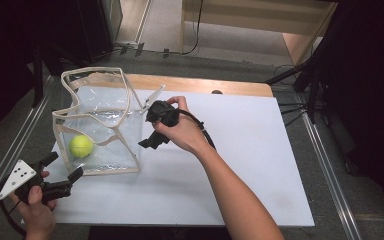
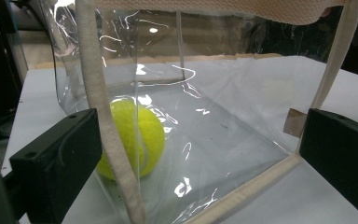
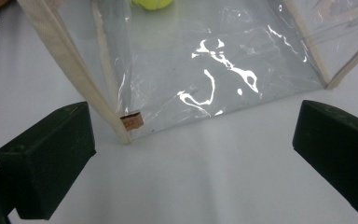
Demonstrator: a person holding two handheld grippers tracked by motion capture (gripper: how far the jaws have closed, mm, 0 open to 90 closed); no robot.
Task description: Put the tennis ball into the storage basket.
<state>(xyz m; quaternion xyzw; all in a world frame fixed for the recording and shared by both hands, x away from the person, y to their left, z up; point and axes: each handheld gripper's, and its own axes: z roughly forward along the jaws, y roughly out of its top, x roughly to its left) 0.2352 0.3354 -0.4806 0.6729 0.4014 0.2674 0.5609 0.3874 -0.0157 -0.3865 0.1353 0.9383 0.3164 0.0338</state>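
Inside clear plastic bag (image 1: 111,131), fuzzy round ball (image 1: 81,146)

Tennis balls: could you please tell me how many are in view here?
1. The tennis ball lies inside the clear bag, on its floor near the front-left corner, just beyond the open left gripper.

White worktop (image 1: 240,165), wooden strip (image 1: 200,84) along its far edge; beyond my reach, grey floor (image 1: 220,45) and black cables (image 1: 198,30).
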